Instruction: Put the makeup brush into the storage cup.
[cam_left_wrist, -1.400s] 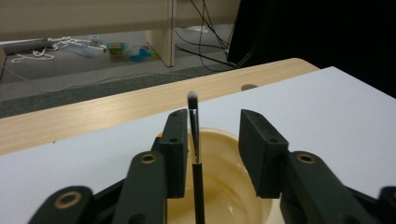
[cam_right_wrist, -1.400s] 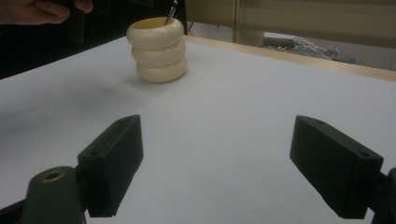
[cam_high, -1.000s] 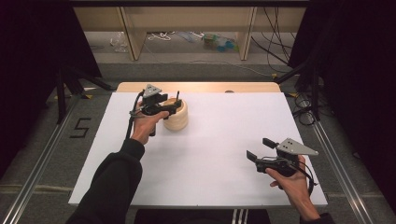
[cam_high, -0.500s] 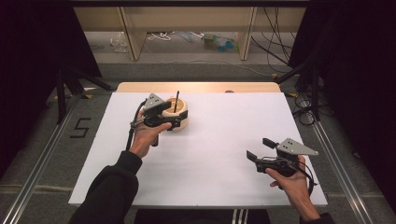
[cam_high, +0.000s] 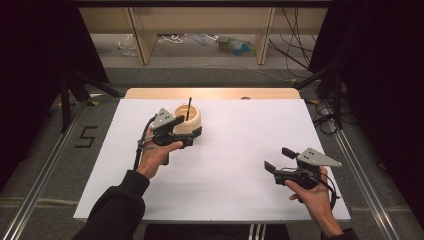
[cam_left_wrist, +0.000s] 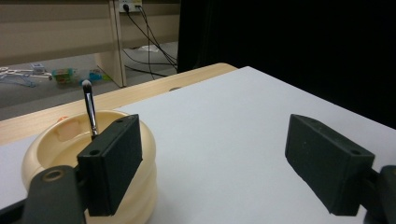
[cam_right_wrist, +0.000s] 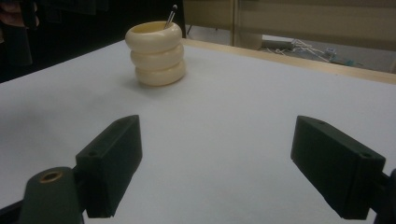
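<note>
The worktop (cam_high: 235, 170) is a white sheet with a bare wooden strip along its far edge, and almost nothing stands on it. Toward the far-left part, just short of that strip, sits the cream ribbed holder (cam_high: 188, 120), upright, with a thin dark brush (cam_high: 188, 108) leaning inside it, bristle tip up.

A second ago my left gripper (cam_high: 192, 137) was right against the holder; now it sits a little nearer to me, just beside the pot on its near side. Its fingers have just been opening and now stand wide, with nothing between them; in the left gripper view the holder shows beside and beyond my one finger (cam_left_wrist: 112, 164), not in the gap. I judge that the brush is delivered and let go, so this part of the work looks done.

My right gripper (cam_high: 279, 159) rests near the near-right corner, fingers wide and empty, unmoved.
</note>
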